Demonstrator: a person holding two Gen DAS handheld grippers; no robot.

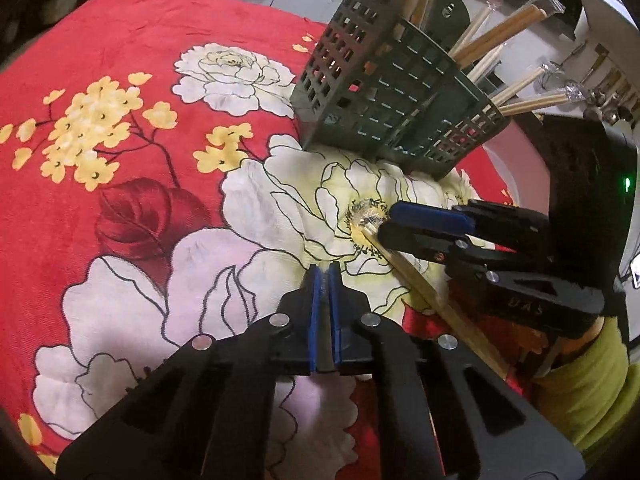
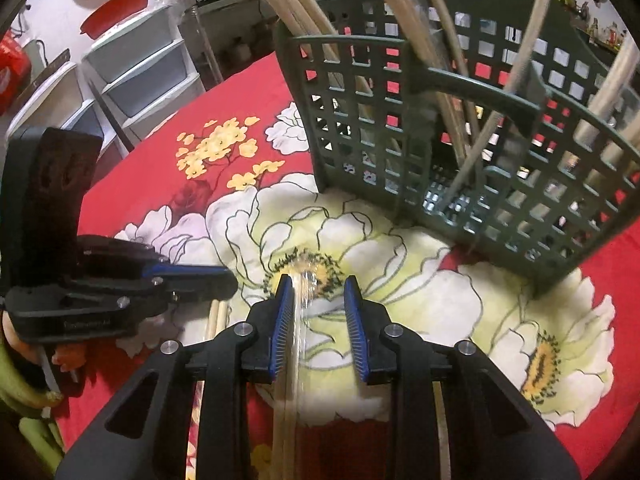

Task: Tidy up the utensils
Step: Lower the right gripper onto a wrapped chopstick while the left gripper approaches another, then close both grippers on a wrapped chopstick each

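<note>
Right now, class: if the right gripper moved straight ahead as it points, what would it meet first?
Probably the green basket; the right gripper points toward its lower wall across the flowered cloth, though depth is unclear.

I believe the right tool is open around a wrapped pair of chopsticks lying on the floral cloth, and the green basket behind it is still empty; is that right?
Not quite: the green basket is not empty. The right wrist view shows several wooden sticks standing in it. The rest holds: the right tool is open around the wrapped chopsticks lying on the floral cloth.
</note>
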